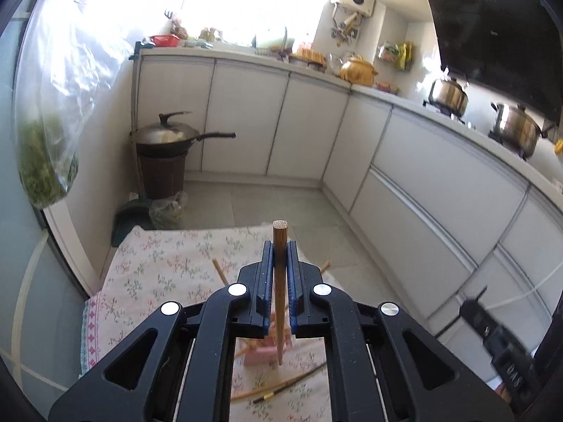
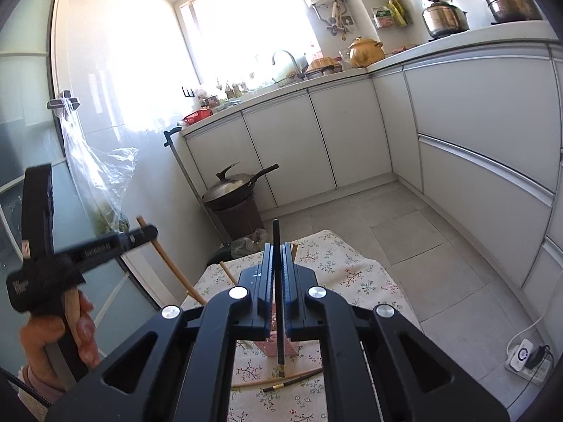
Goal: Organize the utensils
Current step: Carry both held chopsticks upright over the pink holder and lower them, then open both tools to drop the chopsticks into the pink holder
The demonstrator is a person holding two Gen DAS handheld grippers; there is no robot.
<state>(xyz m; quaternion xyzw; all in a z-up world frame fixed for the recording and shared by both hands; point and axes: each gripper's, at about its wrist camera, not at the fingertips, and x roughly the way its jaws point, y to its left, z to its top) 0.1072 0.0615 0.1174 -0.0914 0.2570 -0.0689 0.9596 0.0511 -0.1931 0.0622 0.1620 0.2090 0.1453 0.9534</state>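
Pink holder behind claw, half hidden

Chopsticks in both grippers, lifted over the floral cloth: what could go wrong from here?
1. The left gripper pinches the wooden chopstick along its length; it might pivot or slide out.
2. The right gripper holds the thin black chopstick the same way, so it may slip.
3. Loose chopsticks lie by the pink holder; a lowered stick could knock them.
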